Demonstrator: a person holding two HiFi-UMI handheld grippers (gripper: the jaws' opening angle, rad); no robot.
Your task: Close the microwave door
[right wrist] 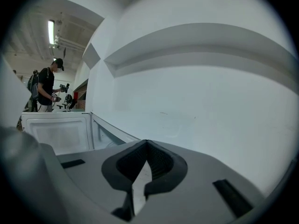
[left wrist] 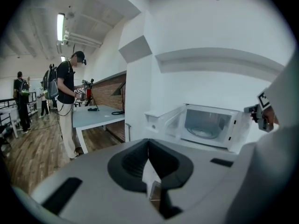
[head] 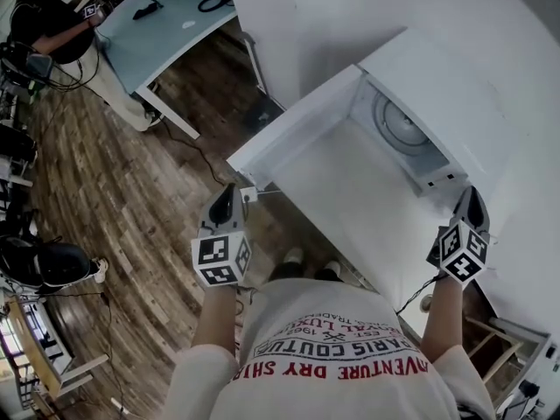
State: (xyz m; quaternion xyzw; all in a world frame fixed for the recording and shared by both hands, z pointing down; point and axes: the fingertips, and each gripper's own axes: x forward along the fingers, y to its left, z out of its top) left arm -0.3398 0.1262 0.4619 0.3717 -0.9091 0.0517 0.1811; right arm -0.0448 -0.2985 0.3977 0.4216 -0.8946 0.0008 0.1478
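The white microwave (head: 411, 121) stands on a white counter (head: 350, 208) against the wall, its cavity and turntable showing. Its door (head: 293, 125) is swung wide open to the left. My left gripper (head: 226, 198) hovers shut and empty just short of the door's outer end. In the left gripper view the open microwave (left wrist: 208, 125) and its door (left wrist: 163, 122) lie ahead of the left gripper (left wrist: 148, 143). My right gripper (head: 471, 204) is shut and empty by the microwave's right front corner. The right gripper (right wrist: 147, 144) faces the white wall, with the door's inner face (right wrist: 56, 132) at far left.
A person (head: 52, 24) stands at a pale blue table (head: 166, 24) at the far left, above a wooden floor (head: 131, 199) with cables. Black gear (head: 44, 265) lies at the left edge. A white wall (head: 350, 7) rises behind the microwave.
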